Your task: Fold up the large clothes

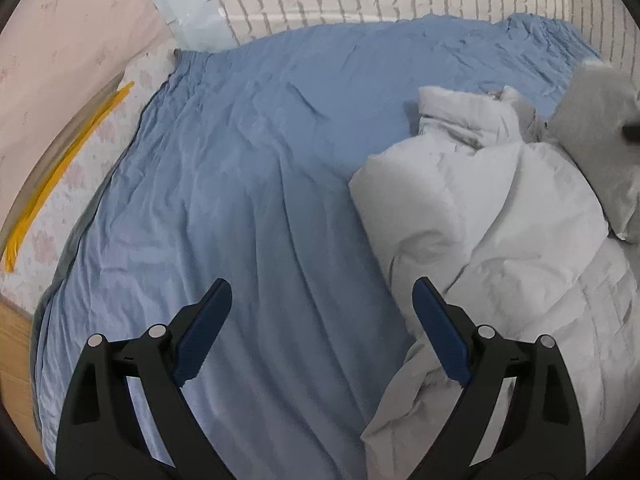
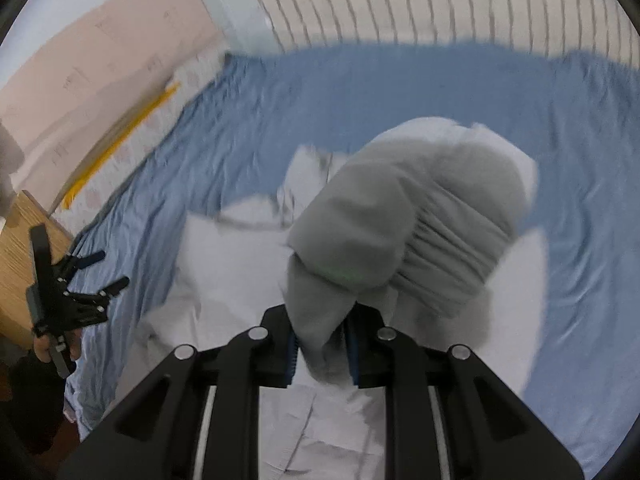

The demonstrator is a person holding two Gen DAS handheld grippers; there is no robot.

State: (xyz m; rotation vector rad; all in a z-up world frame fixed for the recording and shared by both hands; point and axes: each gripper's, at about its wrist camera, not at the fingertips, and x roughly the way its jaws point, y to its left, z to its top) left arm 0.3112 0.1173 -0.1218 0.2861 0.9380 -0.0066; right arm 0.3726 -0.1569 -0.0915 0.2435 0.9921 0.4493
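Lifting a sleeve (image 2: 404, 216) of the white jacket (image 1: 500, 216) for folding, the right gripper (image 2: 322, 354) pinches it; the left gripper (image 1: 322, 336), fingers spread, hovers over the bed (image 1: 240, 140).

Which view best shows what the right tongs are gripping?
The right wrist view: the right tongs are shut on a fold of the white padded jacket, seen close though blurred. The left wrist view shows the jacket on the blue sheet, not the grip.
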